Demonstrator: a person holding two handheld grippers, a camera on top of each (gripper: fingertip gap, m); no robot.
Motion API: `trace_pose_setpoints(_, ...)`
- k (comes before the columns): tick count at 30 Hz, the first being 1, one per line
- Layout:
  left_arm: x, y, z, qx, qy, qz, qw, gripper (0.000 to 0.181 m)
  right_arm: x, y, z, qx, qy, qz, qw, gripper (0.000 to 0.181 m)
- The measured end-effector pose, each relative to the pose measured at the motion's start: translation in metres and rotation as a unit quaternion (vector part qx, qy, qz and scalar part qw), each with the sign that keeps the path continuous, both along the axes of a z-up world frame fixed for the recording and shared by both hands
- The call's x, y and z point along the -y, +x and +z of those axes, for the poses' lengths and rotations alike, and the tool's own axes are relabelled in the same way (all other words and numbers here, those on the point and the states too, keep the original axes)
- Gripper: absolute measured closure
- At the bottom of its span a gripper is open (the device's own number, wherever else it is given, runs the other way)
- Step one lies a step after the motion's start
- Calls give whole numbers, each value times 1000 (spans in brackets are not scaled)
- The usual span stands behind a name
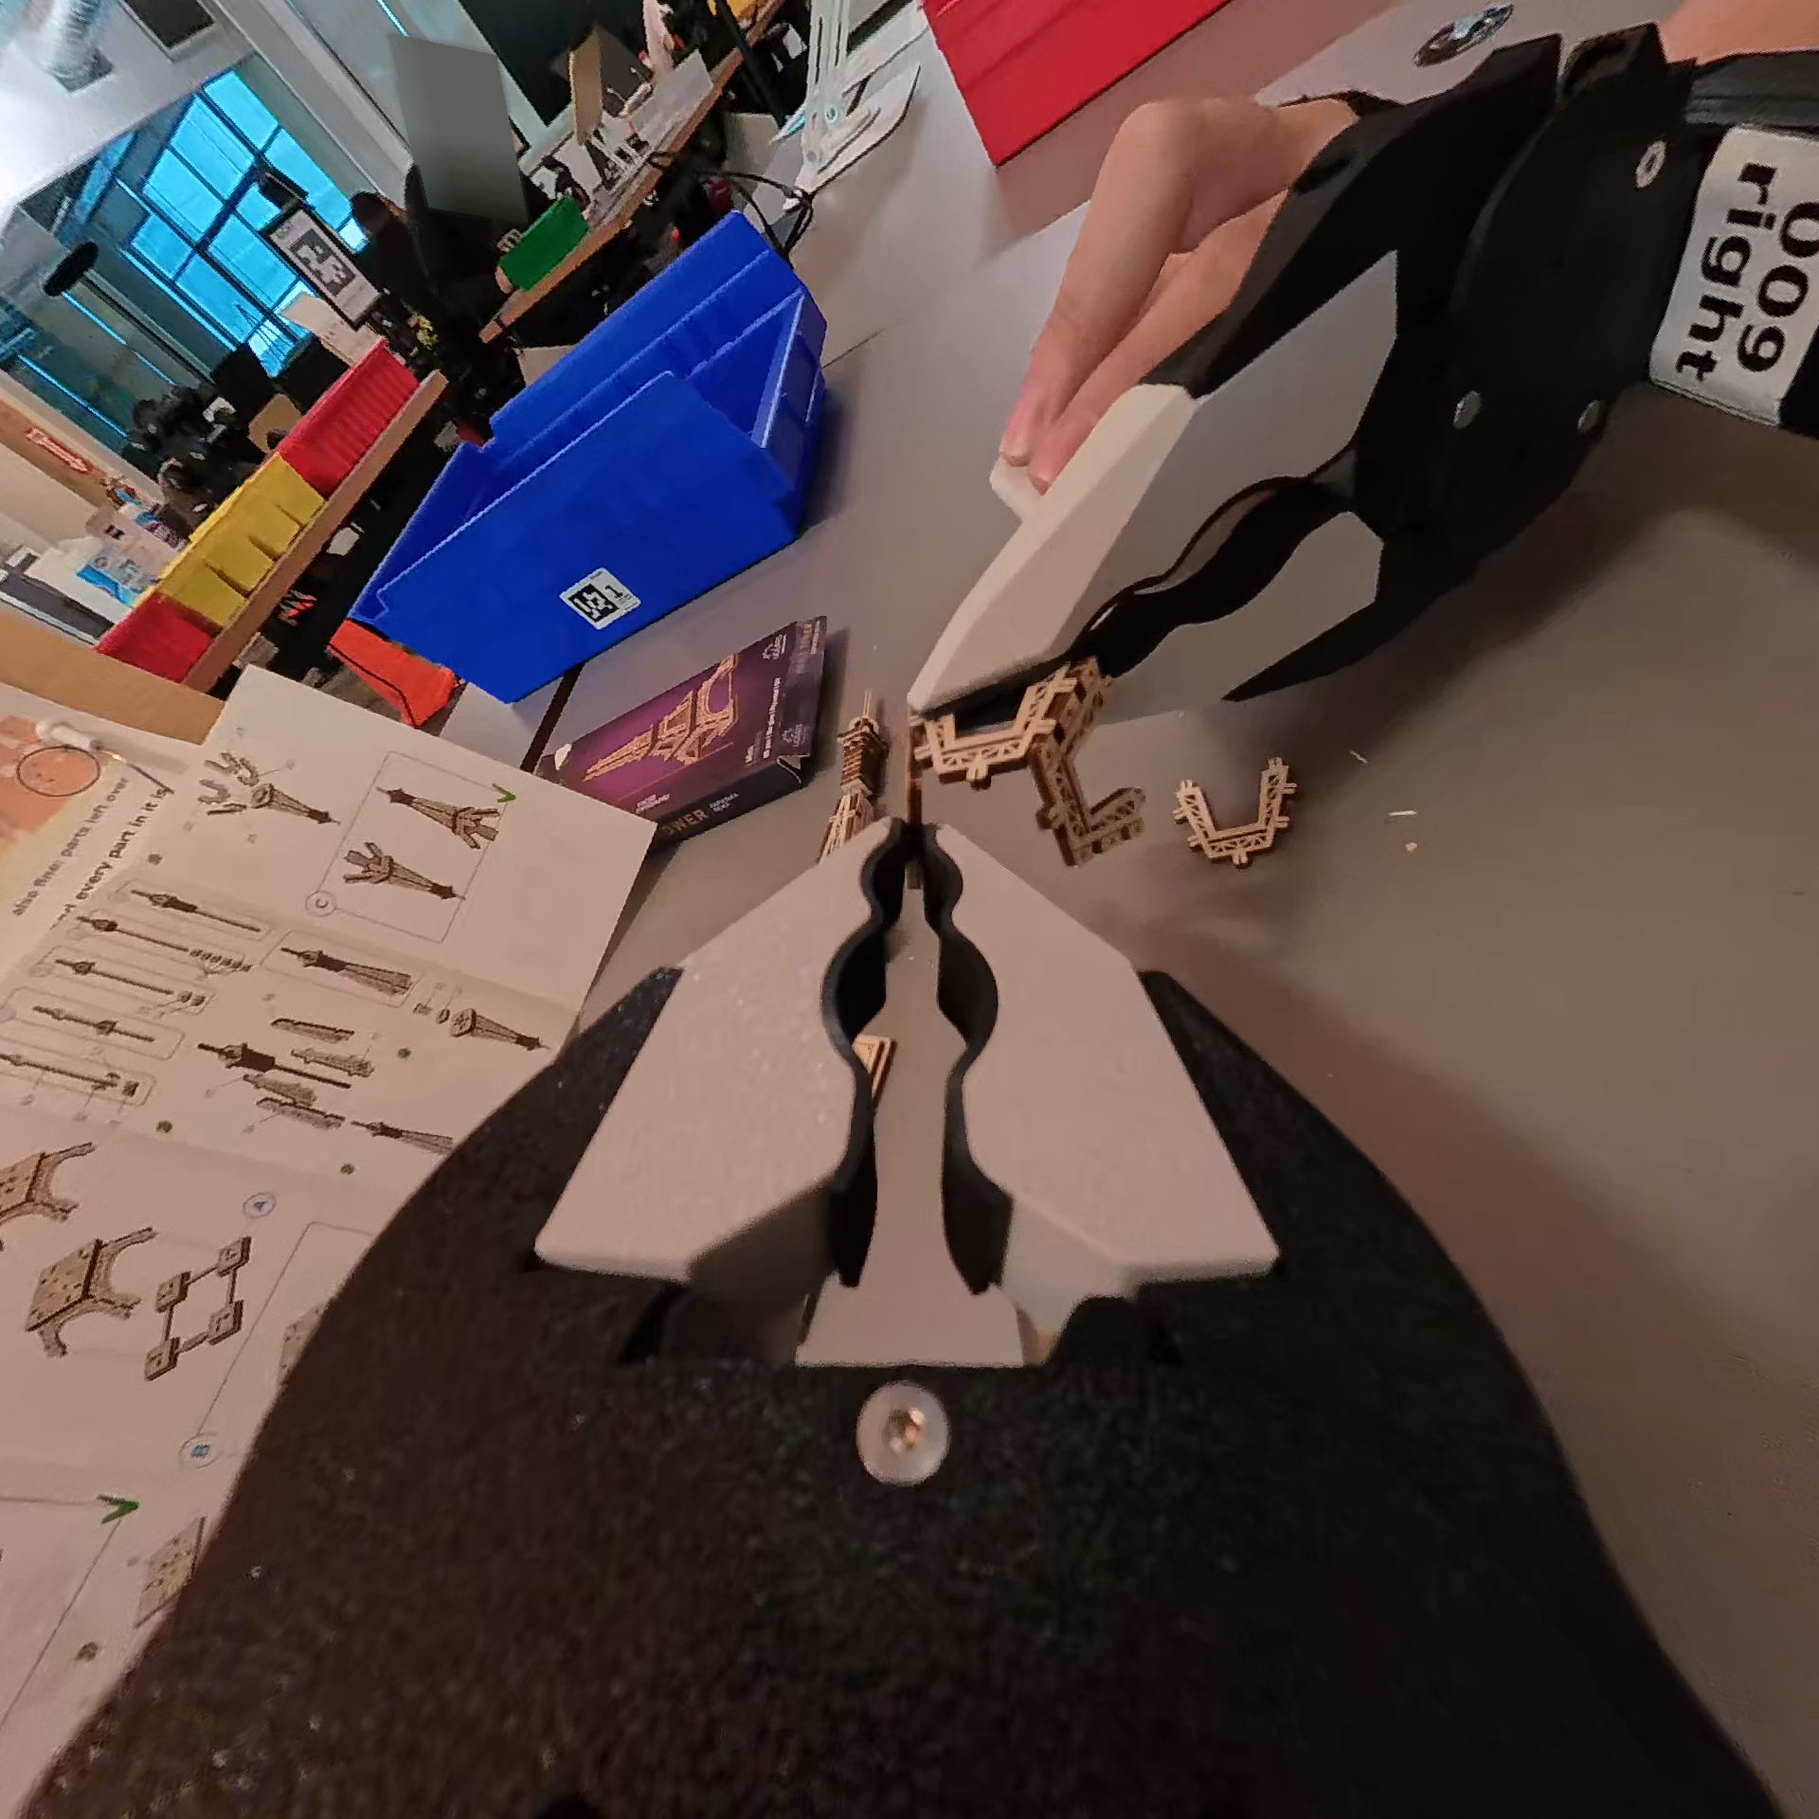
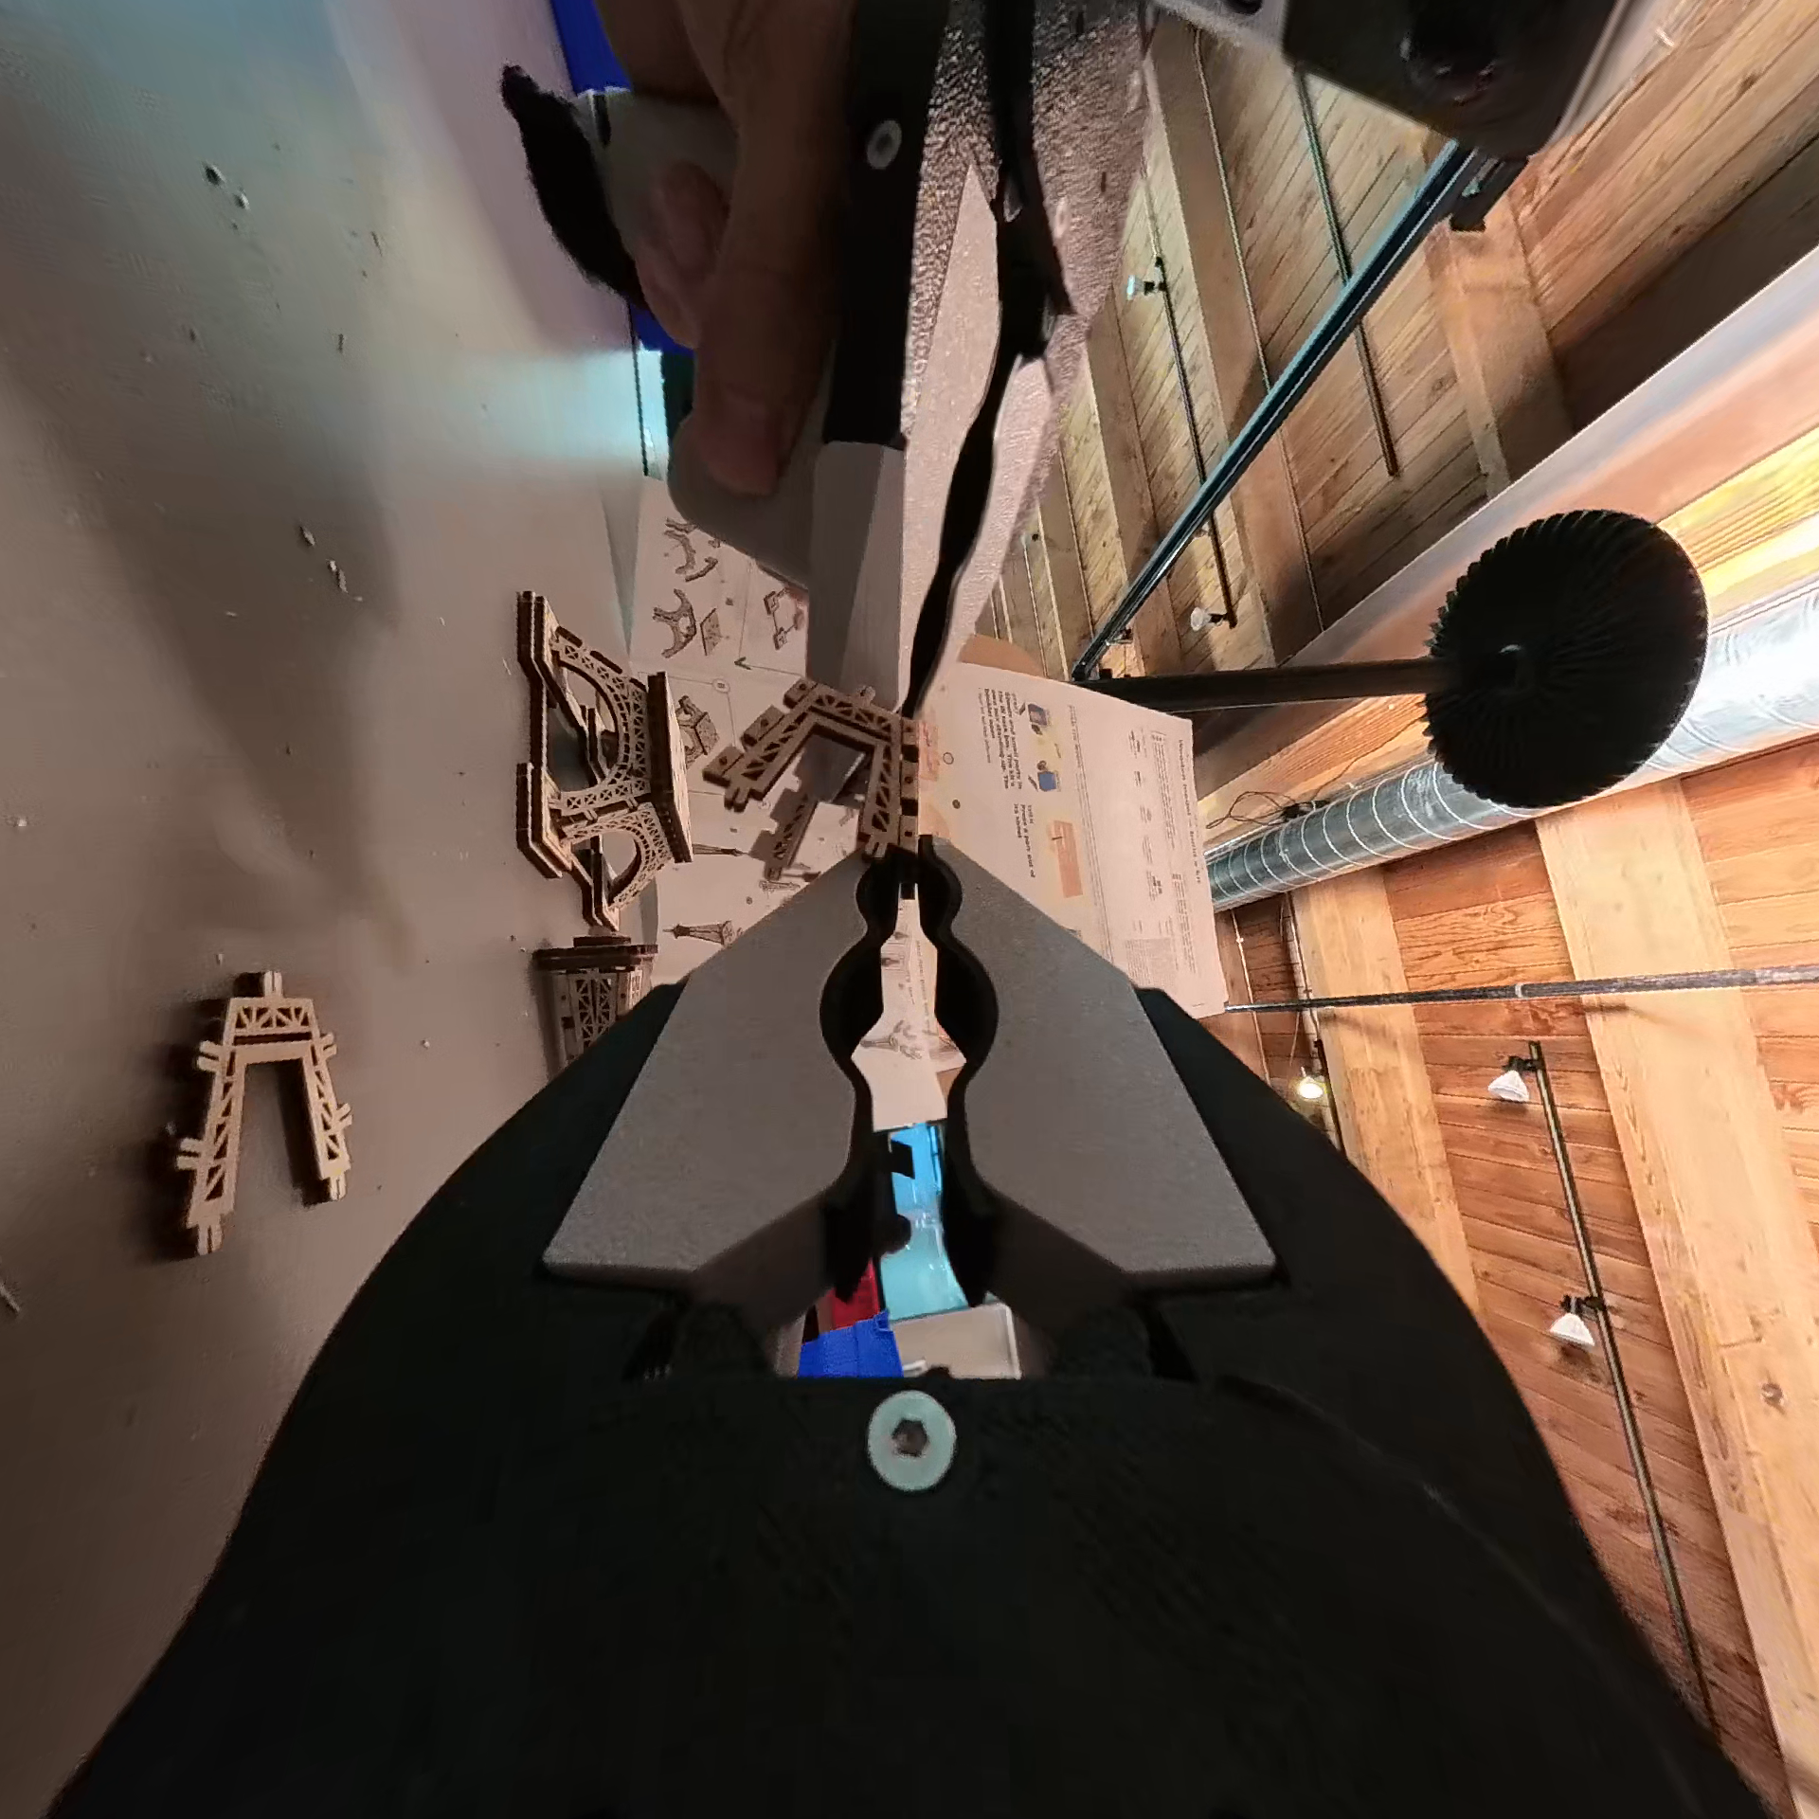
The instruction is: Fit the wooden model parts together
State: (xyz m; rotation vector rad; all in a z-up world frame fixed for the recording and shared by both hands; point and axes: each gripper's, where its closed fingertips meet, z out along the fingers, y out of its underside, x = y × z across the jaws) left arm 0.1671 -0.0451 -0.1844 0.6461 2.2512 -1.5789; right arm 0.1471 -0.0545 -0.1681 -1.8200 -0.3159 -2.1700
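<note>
The wooden frame piece (image 2: 837, 758) is up in the air between the two tools. The right hand-held gripper (image 2: 901, 866) pinches one edge of it with its tips closed. The left hand-held gripper (image 1: 910, 837) is closed on a thin wooden edge too, most likely of the same piece.

The piece looks very light and thin, with lots of little cut-out holes. I think it is stiff but could snap if it is squeezed or bent hard. The best place to hold it seems to be the solid corner with the little tabs, not the skinny bars.

On the grey surface (image 2: 246, 492) I count one loose arch piece (image 2: 261, 1102), lying flat and well apart. One built tower base (image 2: 600, 758) lies near the held piece. One narrow tower top (image 1: 854, 787) lies beside one purple box (image 1: 709, 728). There is one blue bin (image 1: 610, 492) and one paper guide (image 1: 295, 935).
</note>
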Motion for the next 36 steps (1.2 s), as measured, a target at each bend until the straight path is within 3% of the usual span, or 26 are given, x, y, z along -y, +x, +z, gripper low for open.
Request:
trace_pose_setpoints(8, -7, 14, -18, -57, 57, 38, 996, 181, 10, 8, -8, -87, 80, 4, 993, 181)
trace_pose_setpoints(14, -14, 6, -38, -171, 124, 32, 977, 180, 14, 9, -4, -82, 92, 0, 992, 181)
trace_pose_setpoints(17, -18, -2, -44, -247, 152, 23, 957, 180, 11, 8, -5, -73, 72, 2, 995, 181)
trace_pose_setpoints(21, -25, -18, -53, -392, 211, 27, 895, 180, 11, 14, -17, -150, 111, 4, 982, 181)
trace_pose_setpoints(24, -22, -17, -61, -455, 230, 60, 858, 171, 15, 21, -44, -341, 231, 8, 911, 181)
trace_pose_setpoints(26, -22, -12, -71, -450, 241, 86, 856, 164, 11, 18, -53, -454, 295, 35, 840, 181)
trace_pose_setpoints(29, -23, -13, -73, -440, 246, 81, 860, 160, 0, 7, -54, -557, 346, 87, 750, 181)
trace_pose_setpoints(33, -26, -10, -70, -423, 245, 74, 869, 144, 0, 13, -63, -605, 371, 77, 700, 180)
trace_pose_setpoints(36, -31, 0, -71, -371, 239, 70, 894, 146, -8, 14, -68, -656, 396, 72, 638, 180)
